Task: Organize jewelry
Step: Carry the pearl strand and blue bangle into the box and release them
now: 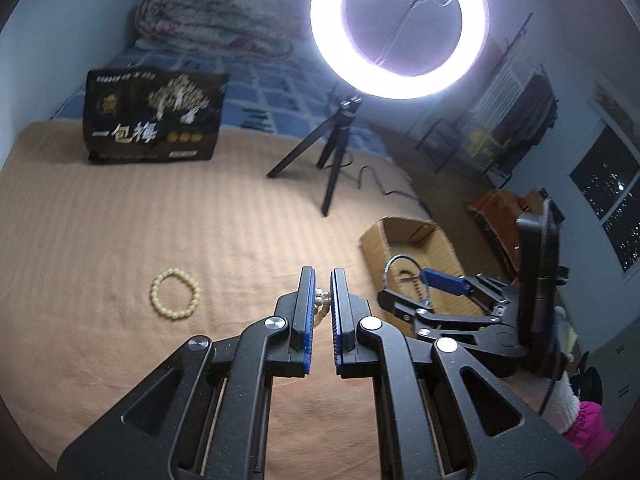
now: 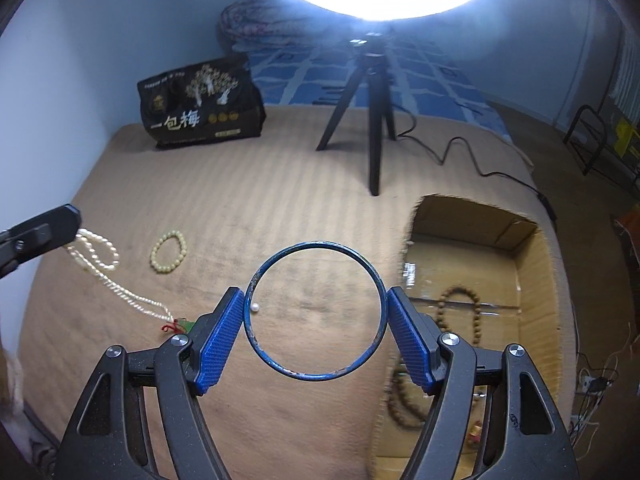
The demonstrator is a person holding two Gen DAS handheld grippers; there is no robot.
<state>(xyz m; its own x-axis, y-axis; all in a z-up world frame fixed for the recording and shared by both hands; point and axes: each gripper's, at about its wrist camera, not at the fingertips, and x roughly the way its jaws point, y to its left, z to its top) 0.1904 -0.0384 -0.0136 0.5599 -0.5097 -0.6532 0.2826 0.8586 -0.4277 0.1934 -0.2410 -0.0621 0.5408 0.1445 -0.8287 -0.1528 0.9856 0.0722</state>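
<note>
While your right tongs (image 2: 316, 332) clamp the blue bangle (image 2: 316, 312) across its width at lower centre, treat it as stiff, light and slippery, so hold it squarely by opposite rims. Your left tongs (image 1: 322, 312), nearly together at lower centre, pinch the pearl necklace (image 2: 100, 264); it looks limp and will trail. At right sits the cardboard box (image 2: 536, 248), probably their destination.

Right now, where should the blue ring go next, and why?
Probably a small move right, over the cardboard box, then let go. The right gripper holds the blue bangle across its width above the tan blanket, and brown bead strings already lie in the box beside it.
</note>
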